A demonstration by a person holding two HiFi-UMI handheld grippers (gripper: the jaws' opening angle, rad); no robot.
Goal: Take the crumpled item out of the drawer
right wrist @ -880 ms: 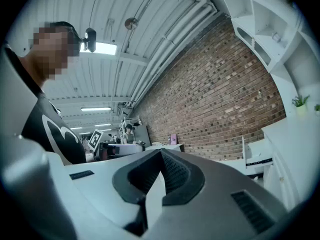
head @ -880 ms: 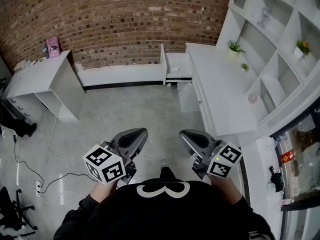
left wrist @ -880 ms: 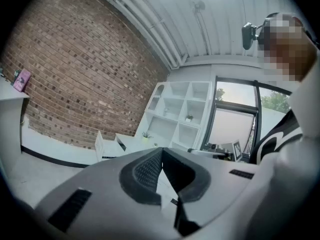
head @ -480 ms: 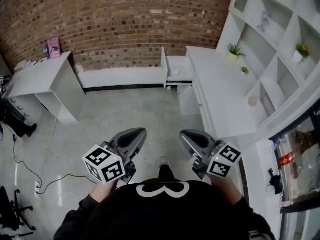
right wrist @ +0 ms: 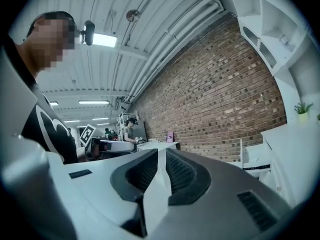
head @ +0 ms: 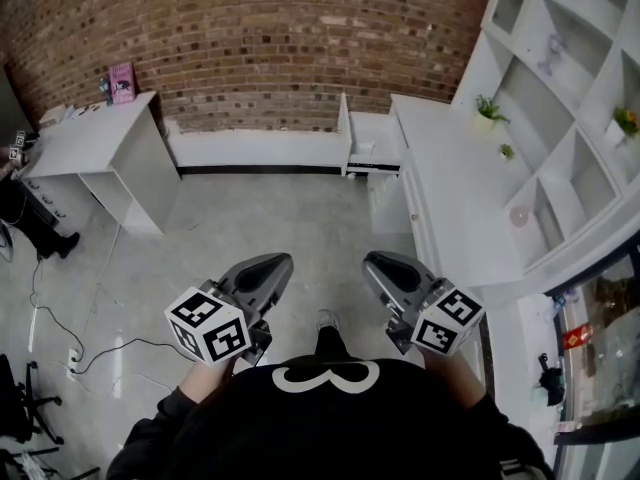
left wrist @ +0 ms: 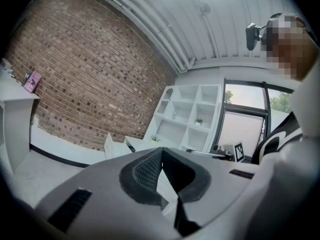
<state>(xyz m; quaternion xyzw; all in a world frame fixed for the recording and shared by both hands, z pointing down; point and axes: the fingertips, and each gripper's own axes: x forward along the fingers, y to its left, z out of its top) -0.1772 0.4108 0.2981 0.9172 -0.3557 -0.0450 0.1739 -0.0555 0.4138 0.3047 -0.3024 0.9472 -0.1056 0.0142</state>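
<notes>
- Looking steeply down on a grey floor (head: 270, 218), ending at a brick wall (head: 270, 38) on the far side.
- Taking in a tall white shelving unit (head: 570, 98) and a long white counter (head: 460, 198) along the right.
- Taking in a white desk (head: 90, 148) at the far left, carrying a pink box (head: 122, 81).
- Noting the drawer (head: 347, 133) standing open at the counter's far end, near the brick wall, well apart from both grippers; crumpled item too small to make out.
- Holding the left gripper (head: 272, 264) level over the floor, jaws clenched tip to tip, gripping nothing.
- Holding the right gripper (head: 380, 261) level beside it, jaws pressed together, equally empty.
- Noticing a thin cable (head: 100, 353) trailing over the floor at lower left.
</notes>
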